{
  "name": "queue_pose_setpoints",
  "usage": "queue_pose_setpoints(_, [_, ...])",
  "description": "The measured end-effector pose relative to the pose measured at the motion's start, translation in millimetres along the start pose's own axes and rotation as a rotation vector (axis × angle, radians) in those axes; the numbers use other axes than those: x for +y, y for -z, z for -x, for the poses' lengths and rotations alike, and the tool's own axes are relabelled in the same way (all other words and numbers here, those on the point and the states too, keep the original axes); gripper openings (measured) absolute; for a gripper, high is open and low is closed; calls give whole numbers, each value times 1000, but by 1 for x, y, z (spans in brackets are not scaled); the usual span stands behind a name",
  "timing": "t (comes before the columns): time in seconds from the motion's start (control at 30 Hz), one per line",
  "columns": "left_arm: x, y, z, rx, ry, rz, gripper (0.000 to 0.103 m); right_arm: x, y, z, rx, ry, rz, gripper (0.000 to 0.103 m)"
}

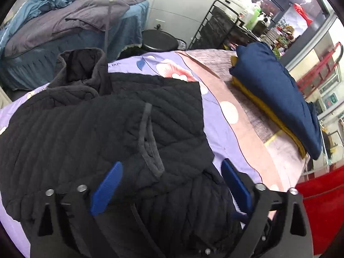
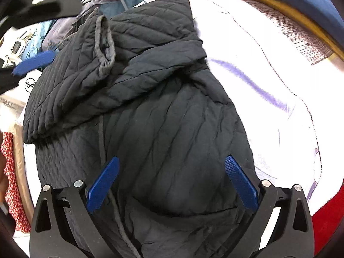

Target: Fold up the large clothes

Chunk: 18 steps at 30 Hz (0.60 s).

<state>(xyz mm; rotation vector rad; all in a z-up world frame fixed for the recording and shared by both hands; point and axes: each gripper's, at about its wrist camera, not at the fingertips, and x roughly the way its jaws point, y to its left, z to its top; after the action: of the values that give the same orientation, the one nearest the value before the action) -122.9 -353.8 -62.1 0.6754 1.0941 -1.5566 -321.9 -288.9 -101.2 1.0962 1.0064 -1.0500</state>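
Beyond jacket (image 1: 107, 129), left-only: folded pile (image 1: 277, 92)

A bed and shop-like room behind the folding surface.
A lilac sheet (image 1: 217, 116) printed with pale flowers covered the surface, with a pinkish-grey blanket (image 1: 253, 111) beside it. On that blanket lay a folded navy quilt (image 1: 279, 86) stacked on a mustard-yellow one (image 1: 264, 107). Farther back stood a bed with a blue skirted cover (image 1: 64, 49) and grey duvet (image 1: 75, 19), a round black stool (image 1: 159, 39), and a black rack (image 1: 217, 25) holding bottles (labels too small to read). Red fabric (image 1: 322, 210) showed at the lower right edge.
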Motion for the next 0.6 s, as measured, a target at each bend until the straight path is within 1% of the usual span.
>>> queue_pose_setpoints(0.13, [12, 13, 12, 21, 51, 33, 95, 1, -3, 0, -1, -15, -4, 97])
queue_pose_setpoints(0.23, [30, 30, 28, 23, 86, 91, 96, 10, -16, 7, -37, -57, -11, 97])
queue_pose_setpoints(0.3, [45, 47, 36, 10, 27, 110, 96, 19, -28, 12, -69, -84, 0, 97])
queue_pose_setpoints(0.33, [55, 59, 39, 8, -47, 112, 96, 23, -32, 14, -77, -91, 8, 97])
queue_pose_setpoints(0.37, [64, 70, 41, 10, -106, 114, 96, 30, -39, 16, -87, -102, 25, 97])
queue_pose_setpoints(0.43, [81, 90, 45, 22, -186, 131, 96, 44, -52, 16, -96, -111, 58, 97])
queue_pose_setpoints(0.57, [112, 137, 58, 46, -329, 145, 96, 74, -75, 15, -105, -135, 115, 97])
queue_pose_setpoints(0.6, [118, 145, 60, 55, -349, 153, 96, 81, -77, 13, -96, -140, 129, 97])
